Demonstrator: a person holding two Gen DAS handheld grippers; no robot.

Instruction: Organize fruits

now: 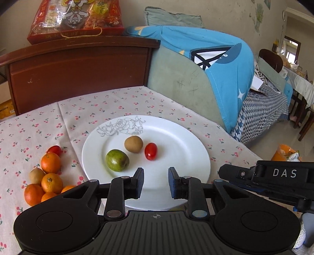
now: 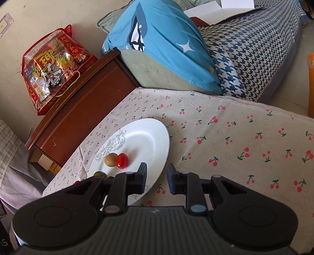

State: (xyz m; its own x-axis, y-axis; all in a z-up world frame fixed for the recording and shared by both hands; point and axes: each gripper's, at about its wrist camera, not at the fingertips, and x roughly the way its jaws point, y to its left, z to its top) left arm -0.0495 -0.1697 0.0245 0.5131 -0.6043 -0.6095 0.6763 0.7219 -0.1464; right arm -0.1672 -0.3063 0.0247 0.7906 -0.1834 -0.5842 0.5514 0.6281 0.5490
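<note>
A white plate with a rose drawing sits on the cherry-print tablecloth. On it lie a green fruit, a brown fruit and a red cherry tomato. Left of the plate is a pile of several oranges, a brown fruit and a red tomato. My left gripper is open and empty over the plate's near edge. My right gripper is open and empty at the plate's right rim; the brown fruit and tomato show there too.
A dark wooden cabinet with a red snack gift bag stands behind the table. A sofa with a blue cloth is at the back right. The right gripper's body shows at the right of the left wrist view.
</note>
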